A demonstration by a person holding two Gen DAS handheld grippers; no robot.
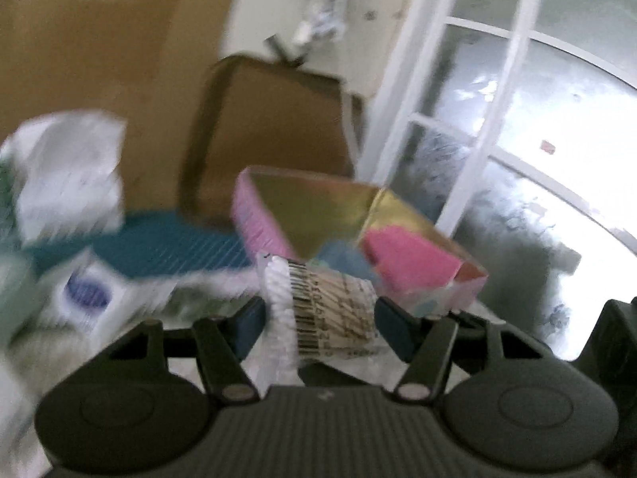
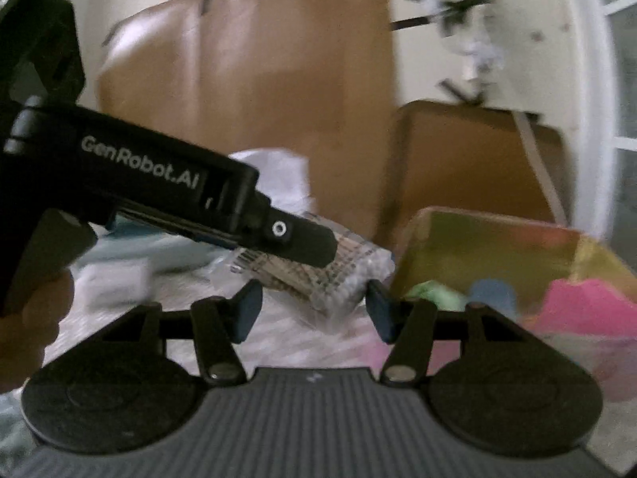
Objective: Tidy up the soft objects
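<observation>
A clear packet of cotton swabs (image 1: pixel 326 310) with a barcode sits between the fingers of my left gripper (image 1: pixel 320 322), which is shut on it and holds it up. The packet also shows in the right wrist view (image 2: pixel 338 275), held under the left gripper's black body (image 2: pixel 167 191). My right gripper (image 2: pixel 310 310) is open and empty just below the packet. A pink-sided box (image 1: pixel 258 215) with a gold lining holds a pink sponge (image 1: pixel 410 263) and a blue soft piece (image 1: pixel 342 259). In the right wrist view the box (image 2: pixel 497 239) also holds a green piece (image 2: pixel 434 294).
Brown cardboard boxes (image 1: pixel 270 135) stand behind. A teal mat (image 1: pixel 159 247), a white plastic bag (image 1: pixel 71 175) and a white pack with a purple label (image 1: pixel 87 294) lie to the left. A white-framed glass door (image 1: pixel 517 159) is on the right.
</observation>
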